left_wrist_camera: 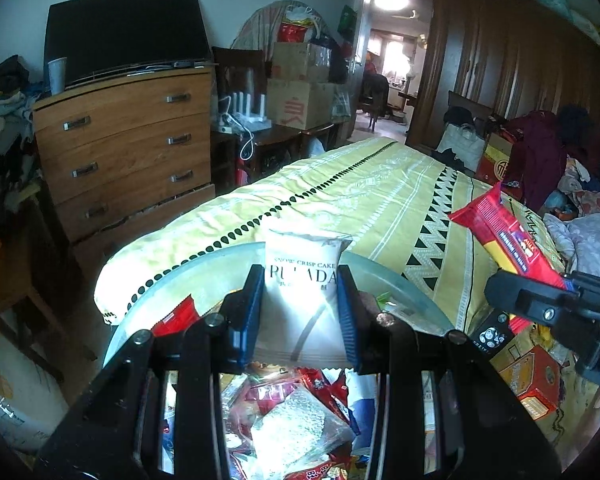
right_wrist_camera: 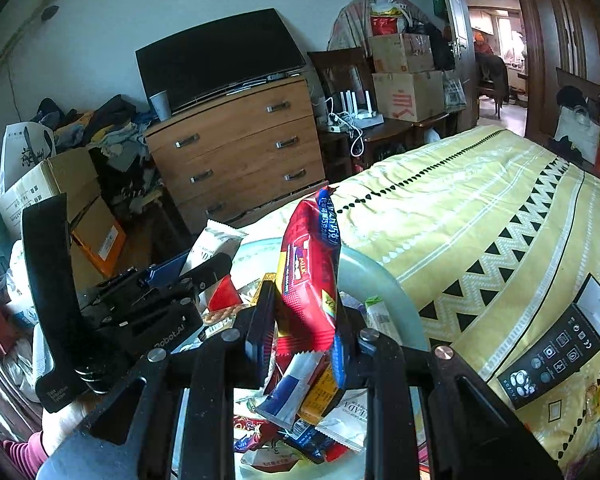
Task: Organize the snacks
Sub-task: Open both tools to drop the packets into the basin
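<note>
The left gripper (left_wrist_camera: 302,300) pinches a white snack packet (left_wrist_camera: 300,292) printed "SNOW CRISP CAKE", its blue pads pressed on either side, the packet standing upright above a clear round bowl (left_wrist_camera: 204,276). The bowl holds a heap of mixed snack wrappers (left_wrist_camera: 292,412) in red, white and blue. The right gripper (right_wrist_camera: 306,332) is clamped on a red snack packet (right_wrist_camera: 310,272) with a yellow band, held up on end over the same bowl (right_wrist_camera: 380,280); from the left wrist view this red packet (left_wrist_camera: 504,236) shows at the right, tilted, sticking out of the black jaws.

The bowl sits at the near edge of a bed, on a yellow bedspread (left_wrist_camera: 380,188) with white stripes, a dotted black line and rows of black triangles (rumpled a little at the near corner). A black box (right_wrist_camera: 560,344) with white icons lies on the spread to the right of the bowl, and an orange carton (left_wrist_camera: 528,380) lies nearer still.

To the left of the bed stands a wooden chest of drawers (left_wrist_camera: 128,148) with a dark flat screen (left_wrist_camera: 124,40) and a paper cup (left_wrist_camera: 56,76) on top. Clothes (right_wrist_camera: 100,132) are piled further left. Stacked cardboard boxes (left_wrist_camera: 300,88) stand at the far wall beside an open doorway (left_wrist_camera: 388,80) to a lit room, and a dark wooden wardrobe (left_wrist_camera: 520,68) fills the far right.
</note>
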`<act>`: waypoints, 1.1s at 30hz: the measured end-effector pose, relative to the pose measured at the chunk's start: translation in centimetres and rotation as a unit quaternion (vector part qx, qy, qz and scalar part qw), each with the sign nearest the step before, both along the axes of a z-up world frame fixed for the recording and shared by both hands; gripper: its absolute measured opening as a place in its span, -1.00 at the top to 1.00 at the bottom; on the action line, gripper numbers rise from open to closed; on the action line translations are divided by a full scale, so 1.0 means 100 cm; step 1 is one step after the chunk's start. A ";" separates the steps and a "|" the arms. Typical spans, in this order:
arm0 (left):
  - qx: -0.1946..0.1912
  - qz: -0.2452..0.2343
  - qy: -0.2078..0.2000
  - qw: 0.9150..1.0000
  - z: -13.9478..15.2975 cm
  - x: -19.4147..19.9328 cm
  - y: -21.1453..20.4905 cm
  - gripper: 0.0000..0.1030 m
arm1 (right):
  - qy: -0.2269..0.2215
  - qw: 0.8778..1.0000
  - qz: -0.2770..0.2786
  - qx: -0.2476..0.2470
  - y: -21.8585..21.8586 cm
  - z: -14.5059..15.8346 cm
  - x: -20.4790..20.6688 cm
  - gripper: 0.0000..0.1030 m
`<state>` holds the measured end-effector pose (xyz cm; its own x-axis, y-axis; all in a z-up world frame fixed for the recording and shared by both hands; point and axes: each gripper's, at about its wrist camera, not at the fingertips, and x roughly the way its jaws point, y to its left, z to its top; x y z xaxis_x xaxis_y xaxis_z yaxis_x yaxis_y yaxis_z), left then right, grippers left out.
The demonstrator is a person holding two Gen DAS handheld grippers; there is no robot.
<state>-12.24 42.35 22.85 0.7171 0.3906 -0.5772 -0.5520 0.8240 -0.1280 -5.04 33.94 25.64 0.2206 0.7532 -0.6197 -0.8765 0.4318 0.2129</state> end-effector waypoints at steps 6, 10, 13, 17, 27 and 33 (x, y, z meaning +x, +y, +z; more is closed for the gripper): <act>-0.007 0.000 0.003 1.000 -0.005 0.001 0.005 0.31 | 0.006 1.000 0.002 -0.010 0.009 -0.007 0.002 0.50; -0.010 0.000 0.005 1.000 -0.007 0.000 0.008 0.31 | 0.010 1.000 0.002 -0.014 0.013 -0.013 0.002 0.50; -0.012 0.000 0.005 1.000 -0.008 0.000 0.011 0.31 | 0.016 1.000 0.001 -0.016 0.015 -0.017 0.003 0.50; -0.012 0.000 0.007 1.000 -0.009 0.000 0.012 0.31 | 0.020 1.000 0.001 -0.019 0.018 -0.021 0.004 0.50; -0.014 -0.001 0.009 1.000 -0.014 0.000 0.014 0.31 | 0.024 0.999 0.001 -0.021 0.021 -0.026 0.004 0.50; -0.016 -0.002 0.013 1.000 -0.020 0.001 0.013 0.31 | 0.029 0.999 -0.001 -0.023 0.023 -0.029 0.005 0.50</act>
<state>-12.12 43.63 20.88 0.7033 0.3695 -0.6074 -0.5523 0.8219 -0.1394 -4.56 36.24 22.71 0.1850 0.7234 -0.6652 -0.8626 0.4439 0.2428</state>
